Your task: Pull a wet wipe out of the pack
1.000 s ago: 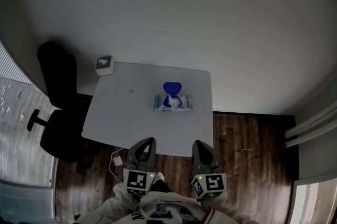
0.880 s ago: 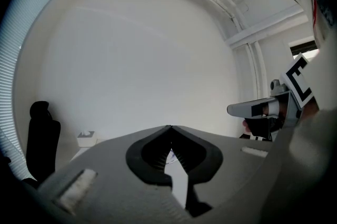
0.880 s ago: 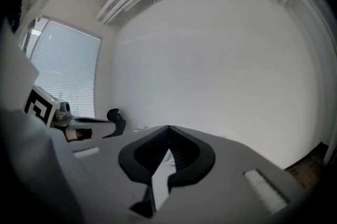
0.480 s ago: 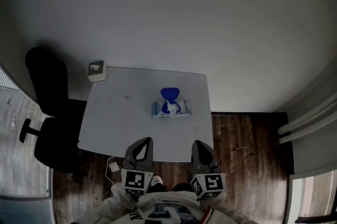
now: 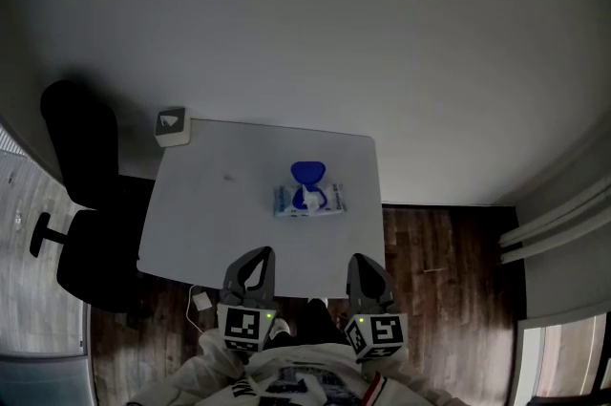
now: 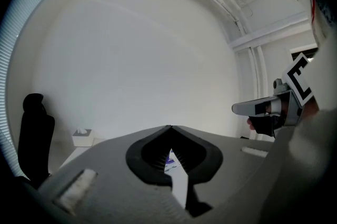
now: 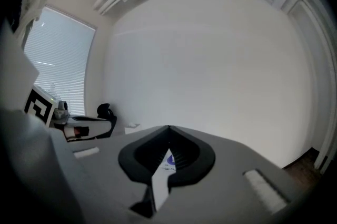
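Close to the person, at the table's near edge, the left gripper [image 5: 258, 253] and the right gripper [image 5: 360, 259] sit side by side and point toward the far wall. Each has its jaws pressed together tip to tip with nothing between them. Past them, the white table [image 5: 215, 213] stands on a wooden floor [image 5: 449, 261]. The pack of wet wipes [image 5: 310, 201] lies about mid-table, a little to the right, well apart from both grippers. Its blue lid [image 5: 307, 171] is flipped open on the far side, and something white shows at the opening. A tissue box [image 5: 172, 125] sits at the far left corner. A black chair [image 5: 81, 203] stands left of the table.
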Motion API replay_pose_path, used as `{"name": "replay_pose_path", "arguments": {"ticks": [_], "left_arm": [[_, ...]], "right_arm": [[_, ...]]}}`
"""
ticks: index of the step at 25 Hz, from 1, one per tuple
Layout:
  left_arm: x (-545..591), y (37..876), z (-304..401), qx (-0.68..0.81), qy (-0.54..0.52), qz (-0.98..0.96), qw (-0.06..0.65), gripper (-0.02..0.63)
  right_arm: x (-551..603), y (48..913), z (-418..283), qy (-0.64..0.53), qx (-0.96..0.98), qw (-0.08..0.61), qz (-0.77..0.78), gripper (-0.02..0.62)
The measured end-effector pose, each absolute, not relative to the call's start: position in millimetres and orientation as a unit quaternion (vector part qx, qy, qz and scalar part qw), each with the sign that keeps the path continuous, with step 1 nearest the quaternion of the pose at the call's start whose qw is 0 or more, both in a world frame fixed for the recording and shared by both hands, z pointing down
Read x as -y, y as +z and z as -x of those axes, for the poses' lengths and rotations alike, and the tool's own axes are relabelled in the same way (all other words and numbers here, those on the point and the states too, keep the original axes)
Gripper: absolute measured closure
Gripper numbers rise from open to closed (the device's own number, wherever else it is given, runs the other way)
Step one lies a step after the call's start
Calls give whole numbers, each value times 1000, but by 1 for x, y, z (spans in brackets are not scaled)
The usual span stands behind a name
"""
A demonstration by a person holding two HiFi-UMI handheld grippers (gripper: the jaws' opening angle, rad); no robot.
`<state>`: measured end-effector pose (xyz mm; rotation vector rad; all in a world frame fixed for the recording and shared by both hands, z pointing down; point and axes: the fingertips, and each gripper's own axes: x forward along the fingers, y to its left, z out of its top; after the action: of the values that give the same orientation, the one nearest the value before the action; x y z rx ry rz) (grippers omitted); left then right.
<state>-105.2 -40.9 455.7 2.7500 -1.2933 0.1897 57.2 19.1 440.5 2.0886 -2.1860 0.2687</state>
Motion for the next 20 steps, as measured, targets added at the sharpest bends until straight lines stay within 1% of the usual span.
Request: {"name": "replay_pose_path", "arguments": {"ticks": [8, 20], "left_arm": [[72, 466, 97, 442, 81, -892, 47, 606], [124, 472, 58, 467, 100, -878, 46, 606]], "right_arm": [[22, 451, -70, 99, 733, 52, -670, 589], [88, 464, -106, 111, 758, 52, -640, 589]]}}
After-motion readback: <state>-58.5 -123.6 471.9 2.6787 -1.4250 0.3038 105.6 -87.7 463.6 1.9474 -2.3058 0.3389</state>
